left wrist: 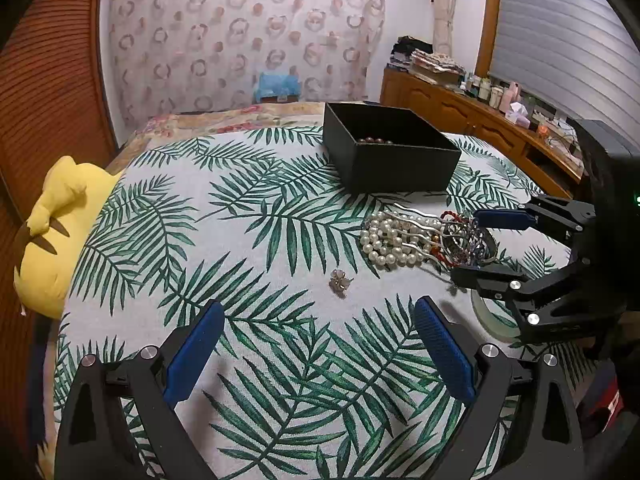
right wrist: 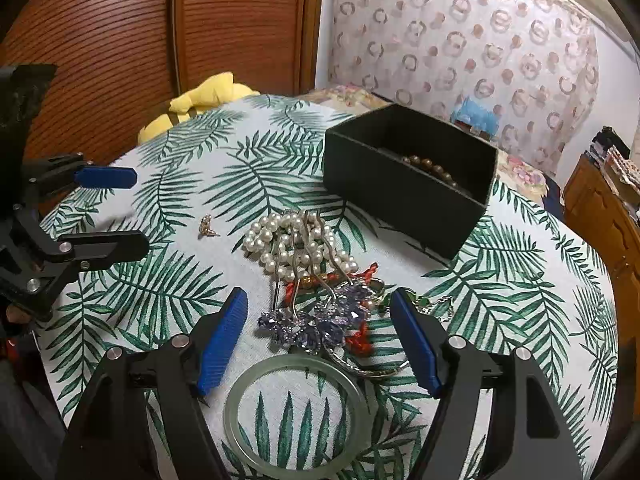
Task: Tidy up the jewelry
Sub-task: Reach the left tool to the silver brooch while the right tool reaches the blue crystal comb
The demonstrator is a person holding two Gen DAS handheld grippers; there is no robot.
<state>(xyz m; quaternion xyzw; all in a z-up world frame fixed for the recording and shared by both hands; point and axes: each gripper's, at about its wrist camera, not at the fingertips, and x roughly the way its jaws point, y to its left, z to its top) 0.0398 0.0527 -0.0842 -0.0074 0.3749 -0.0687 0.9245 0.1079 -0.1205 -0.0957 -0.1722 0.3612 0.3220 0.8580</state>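
Left tool (left wrist: 316, 320) wide open, nothing between the blue pads, hanging over bare leaf-print cloth (left wrist: 256, 216) on the bed. Small earring (left wrist: 340, 280) lies just ahead of its tips, apart from the pile.

Right tool (right wrist: 320, 312) also open, gripping nothing. Its pads straddle the near end of the jewelry pile: the purple crystal hair comb (right wrist: 316, 320) sits between the tips, no pad visibly pressing on it. Pale green bangle (right wrist: 296, 412) lies flat on the cloth directly under the right tool, closer in than the comb. Pearl strand (right wrist: 292, 240) is farther ahead, under the comb's metal prongs; red cord pieces (right wrist: 360, 340) are tangled around the comb head.

Black box (right wrist: 404, 196) stands beyond the pile, ahead and to the right of the right tool, open top, with a brown bead bracelet (right wrist: 432, 168) inside.

Yellow plush toy (left wrist: 56, 224) sits at the cloth's edge, far left of the left tool.
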